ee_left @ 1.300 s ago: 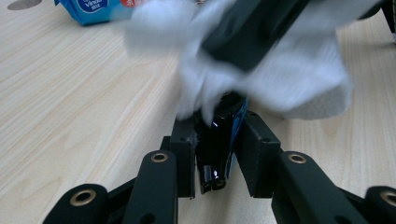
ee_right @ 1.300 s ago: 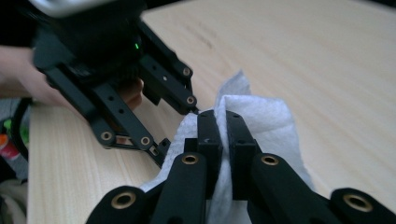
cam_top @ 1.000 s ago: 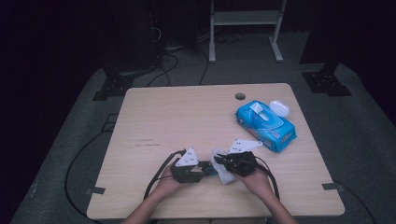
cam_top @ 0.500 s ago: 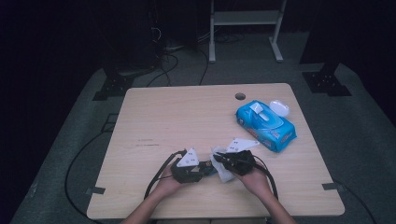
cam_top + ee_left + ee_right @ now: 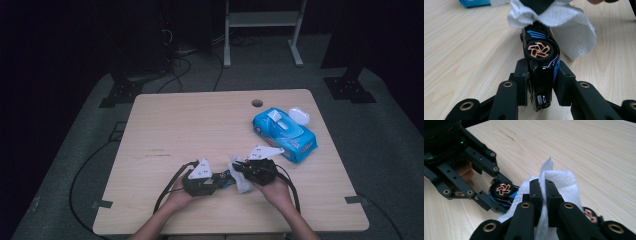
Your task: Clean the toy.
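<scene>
A black and blue toy car [image 5: 541, 62] with copper wheels lies on its side between the jaws of my left gripper [image 5: 540, 75], which is shut on it. The car [image 5: 502, 192] also appears in the right gripper view, held by the left gripper [image 5: 496, 195]. My right gripper [image 5: 543, 192] is shut on a white wet wipe [image 5: 564, 182], and the wipe [image 5: 564, 22] drapes over the car's far end. In the high view both grippers, left [image 5: 200, 177] and right [image 5: 257, 170], meet near the table's front edge, with the wipe [image 5: 241, 180] between them.
A blue wet-wipe pack [image 5: 284, 134] with its white lid open lies at the right of the wooden table [image 5: 190, 125]. A cable hole [image 5: 257, 103] is near the far edge. Cables trail from both grippers off the front.
The two grippers have stayed close together near the front edge. The right gripper and wipe have shifted slightly against the car.
</scene>
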The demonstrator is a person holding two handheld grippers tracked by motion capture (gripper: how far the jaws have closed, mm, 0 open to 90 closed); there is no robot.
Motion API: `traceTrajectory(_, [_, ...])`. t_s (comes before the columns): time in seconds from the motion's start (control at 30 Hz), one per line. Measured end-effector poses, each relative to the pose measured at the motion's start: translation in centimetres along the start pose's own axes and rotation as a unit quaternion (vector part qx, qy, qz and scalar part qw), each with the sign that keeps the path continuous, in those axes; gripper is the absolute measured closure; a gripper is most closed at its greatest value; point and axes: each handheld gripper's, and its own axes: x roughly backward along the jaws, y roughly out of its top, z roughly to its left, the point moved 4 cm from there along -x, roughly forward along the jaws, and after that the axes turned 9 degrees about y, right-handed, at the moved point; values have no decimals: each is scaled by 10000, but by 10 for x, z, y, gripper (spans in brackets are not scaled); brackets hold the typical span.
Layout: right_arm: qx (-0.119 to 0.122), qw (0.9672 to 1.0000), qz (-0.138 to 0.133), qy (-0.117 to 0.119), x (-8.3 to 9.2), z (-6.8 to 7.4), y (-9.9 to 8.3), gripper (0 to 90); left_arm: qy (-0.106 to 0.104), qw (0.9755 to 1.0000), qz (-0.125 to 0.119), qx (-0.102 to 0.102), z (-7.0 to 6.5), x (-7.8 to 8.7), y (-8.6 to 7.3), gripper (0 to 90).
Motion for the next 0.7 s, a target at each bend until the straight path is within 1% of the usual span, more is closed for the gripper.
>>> traceTrajectory(0.03, [131,9999,19,92,-6,7,1,859,-8,10000,1,40,0,0,0,675])
traceTrajectory(0.07, [173,9996,-6,223,-10,14,3,858,-5,10000,13,25,0,0,0,675])
traceTrajectory(0.1, [288,9993,15,231,-14,19,5,857,-2,10000,26,21,0,1,0,675])
traceTrajectory(0.13, [288,9993,15,231,-14,19,5,857,-2,10000,26,21,0,1,0,675])
traceTrajectory(0.17, [472,9985,108,257,-18,24,7,857,5,10000,43,14,1,2,-1,676])
traceTrajectory(0.2, [472,9985,108,257,-18,24,7,857,8,10000,34,11,1,2,-1,676])
traceTrajectory(0.23, [518,9984,180,130,-14,20,8,858,11,10000,29,22,1,3,-1,676])
traceTrajectory(0.27, [518,9984,180,130,-14,20,8,858,14,10000,23,26,1,3,-1,676])
traceTrajectory(0.3, [627,9972,286,-303,-6,8,4,857,4,10000,15,15,2,3,-1,676])
traceTrajectory(0.33, [627,9972,286,-303,-6,8,4,857,4,10000,15,15,2,3,-1,677])
traceTrajectory(0.37, [590,9973,248,-369,-2,4,3,857,1,10000,10,21,2,2,-1,676])
traceTrajectory(0.4, [418,9978,216,-464,4,-2,1,857,1,10000,7,19,2,2,-1,676])
traceTrajectory(0.43, [405,9976,217,-524,6,-5,0,857,-2,10000,7,4,2,2,-1,676])
traceTrajectory(0.47, [316,9978,179,-546,7,-7,0,857,-6,10000,16,-7,2,2,-1,675])
traceTrajectory(0.5, [256,9988,106,-392,3,-1,1,857,-6,10000,19,-16,2,2,-1,674])
traceTrajectory(0.53, [256,9988,106,-392,3,-1,1,857,-8,10000,25,-20,2,2,-1,674])
traceTrajectory(0.57, [340,9994,87,-18,-6,10,2,856,-3,10000,32,-21,2,2,-1,675])
traceTrajectory(0.6, [392,9992,115,33,-10,14,3,856,2,10000,40,-21,2,2,-1,673])
traceTrajectory(0.63, [392,9992,115,33,-10,14,3,856,19,10000,52,-27,2,2,-1,673])
traceTrajectory(0.67, [573,9982,164,-7,-12,17,5,856,23,10000,49,-14,2,3,-1,675])
traceTrajectory(0.7, [493,9986,170,30,-11,14,5,856,18,10000,39,1,3,4,-2,675])
